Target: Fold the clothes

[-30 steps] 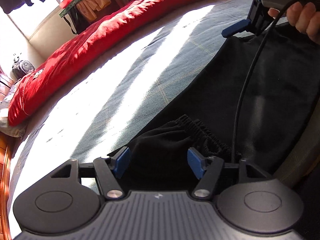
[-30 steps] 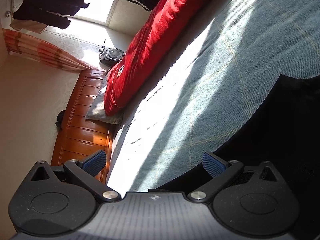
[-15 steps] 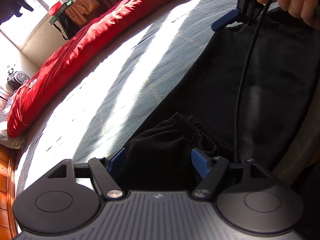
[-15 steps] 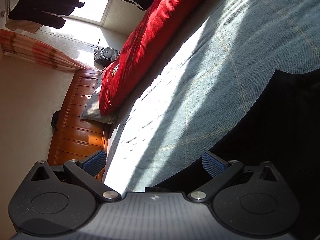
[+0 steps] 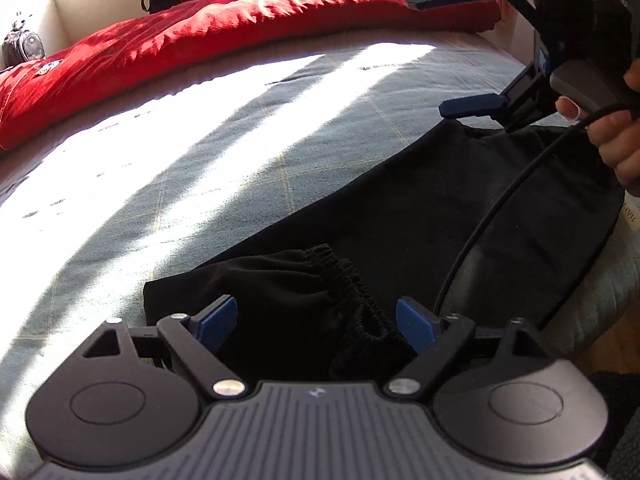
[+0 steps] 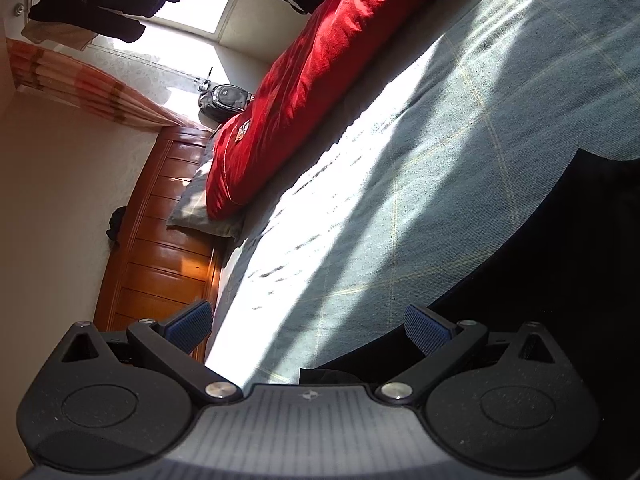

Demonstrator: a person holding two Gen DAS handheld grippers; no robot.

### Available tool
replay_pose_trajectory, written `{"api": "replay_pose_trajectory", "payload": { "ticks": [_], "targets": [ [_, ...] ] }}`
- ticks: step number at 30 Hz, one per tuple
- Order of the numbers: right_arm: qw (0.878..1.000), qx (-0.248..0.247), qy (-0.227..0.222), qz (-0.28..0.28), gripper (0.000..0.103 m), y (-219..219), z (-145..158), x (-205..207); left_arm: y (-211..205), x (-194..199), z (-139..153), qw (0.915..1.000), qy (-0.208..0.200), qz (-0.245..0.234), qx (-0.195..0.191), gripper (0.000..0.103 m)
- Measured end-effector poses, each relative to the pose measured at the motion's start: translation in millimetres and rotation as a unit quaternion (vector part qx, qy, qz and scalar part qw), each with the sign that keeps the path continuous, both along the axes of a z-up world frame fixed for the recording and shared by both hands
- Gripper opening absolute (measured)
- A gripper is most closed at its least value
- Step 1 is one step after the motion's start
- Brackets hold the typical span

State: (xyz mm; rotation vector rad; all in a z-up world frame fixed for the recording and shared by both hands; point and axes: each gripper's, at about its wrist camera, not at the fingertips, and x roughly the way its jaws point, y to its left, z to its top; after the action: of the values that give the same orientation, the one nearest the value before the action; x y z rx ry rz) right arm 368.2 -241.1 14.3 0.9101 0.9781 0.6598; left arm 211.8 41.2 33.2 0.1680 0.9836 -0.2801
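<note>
A black garment (image 5: 460,208) lies spread on the grey-blue bed cover (image 5: 224,168). Its gathered elastic waistband (image 5: 348,280) is folded over at the near end. My left gripper (image 5: 316,320) hovers over that fold. Its jaws are opening, and the cloth lies between the blue pads (image 5: 218,320) without being pressed. At the garment's far corner a hand (image 5: 608,136) holds my right gripper (image 5: 424,54), which is open wide. In the right wrist view the right gripper (image 6: 308,326) spans bare cover, with the black garment (image 6: 580,260) along its right side.
A red quilt (image 5: 200,36) runs along the far side of the bed, ending on a pillow (image 6: 200,204) by the wooden headboard (image 6: 160,248). A black cable (image 5: 492,212) trails across the garment. A backpack (image 6: 224,100) and hanging clothes (image 6: 100,8) are beyond the bed.
My left gripper's jaws have spread wider around the waistband fold, and the left wrist has rolled, so the bed now looks more level. The right gripper has stayed open and nearly still.
</note>
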Motion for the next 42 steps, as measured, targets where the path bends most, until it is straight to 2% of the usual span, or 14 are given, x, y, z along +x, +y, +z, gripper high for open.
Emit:
{"api": "replay_pose_trajectory", "payload": {
  "ticks": [3, 7, 10, 21, 27, 33, 35, 38, 42],
  "targets": [
    [1.000, -0.001, 0.000, 0.000, 0.103, 1, 1, 1, 11, 7, -1, 0.9989, 0.015, 0.029, -0.034, 0.090],
    [1.000, -0.002, -0.001, 0.001, 0.103, 1, 1, 4, 25, 21, -6, 0.9957, 0.036, 0.063, -0.058, 0.090],
    [1.000, -0.003, 0.002, 0.002, 0.103, 2, 0, 4, 31, 25, -10, 0.9942, 0.041, 0.071, -0.069, 0.090],
    [1.000, -0.003, 0.007, 0.001, 0.103, 1, -3, 7, 36, 30, -13, 0.9921, 0.051, 0.094, -0.066, 0.090],
    [1.000, 0.000, 0.008, 0.007, 0.103, 4, -3, 9, 46, 33, -8, 0.9890, 0.057, 0.100, -0.093, 0.090],
    [1.000, -0.001, 0.005, 0.013, 0.103, 4, -3, 10, 54, 34, -8, 0.9877, 0.041, 0.112, -0.101, 0.090],
    [1.000, -0.001, 0.007, 0.013, 0.103, 3, -4, 10, 64, 35, -14, 0.9834, 0.044, 0.120, -0.128, 0.090],
    [1.000, -0.002, 0.009, 0.014, 0.103, 3, -6, 9, 82, 37, -35, 0.9712, 0.063, 0.147, -0.177, 0.091],
    [1.000, -0.008, 0.013, 0.018, 0.103, 2, -9, 9, 104, 29, -67, 0.9573, 0.090, 0.190, -0.198, 0.091]
  ]
}}
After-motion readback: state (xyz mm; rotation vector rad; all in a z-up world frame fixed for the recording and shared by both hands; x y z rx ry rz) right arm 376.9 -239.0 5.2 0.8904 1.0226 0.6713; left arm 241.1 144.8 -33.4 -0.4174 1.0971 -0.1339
